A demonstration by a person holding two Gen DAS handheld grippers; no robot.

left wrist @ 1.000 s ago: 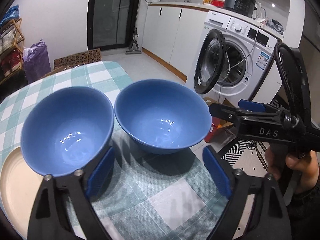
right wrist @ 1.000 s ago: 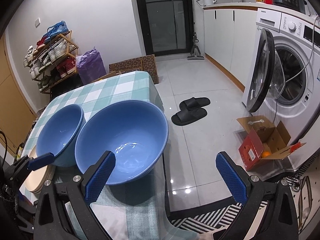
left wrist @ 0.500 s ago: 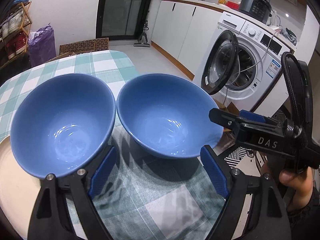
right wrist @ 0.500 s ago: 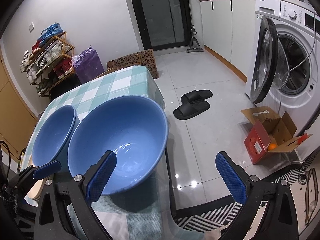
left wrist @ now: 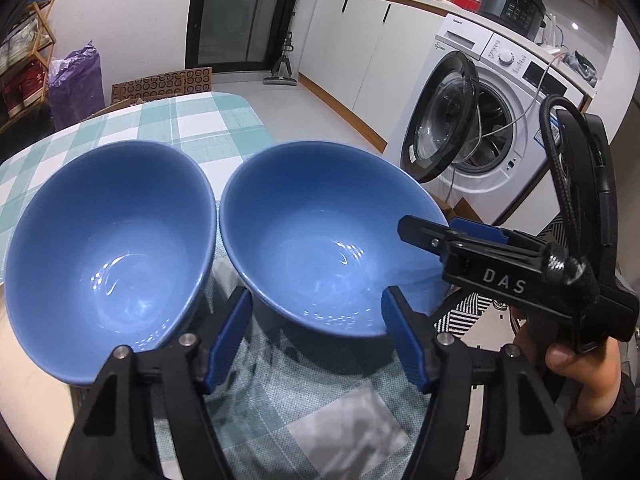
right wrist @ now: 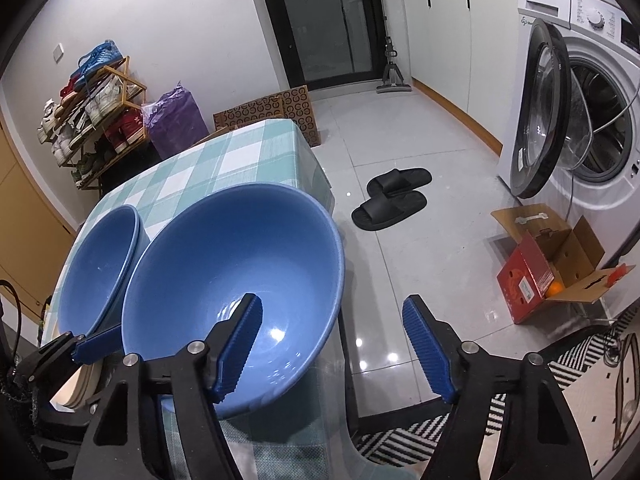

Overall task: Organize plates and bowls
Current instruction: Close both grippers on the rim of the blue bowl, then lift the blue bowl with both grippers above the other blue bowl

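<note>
Two blue bowls stand side by side on the green-checked table (left wrist: pixel 200 128). The left bowl (left wrist: pixel 108 260) rests on a stack of cream plates (right wrist: pixel 80 384). The right bowl (right wrist: pixel 224 280) sits at the table's right edge. My right gripper (right wrist: pixel 334 348) is closing: its left finger (right wrist: pixel 240 344) hangs inside the right bowl, its right finger is outside the rim, and the pads are not touching the bowl. My left gripper (left wrist: pixel 318 338) is closing too, low before the right bowl (left wrist: pixel 328 240). Its left finger (left wrist: pixel 232 336) sits in the gap between the bowls, and neither pad presses on anything.
The table drops off right beside the right bowl. On the floor are black slippers (right wrist: pixel 392 196), an open red carton (right wrist: pixel 548 268) and a striped rug (right wrist: pixel 500 412). A washing machine (right wrist: pixel 592 120) stands with its door open. A shoe rack (right wrist: pixel 92 116) is at far left.
Both grippers have come closer to the bowls and lower, and both pairs of jaws have narrowed. The right gripper's left finger now reaches over the right bowl's rim into it.
</note>
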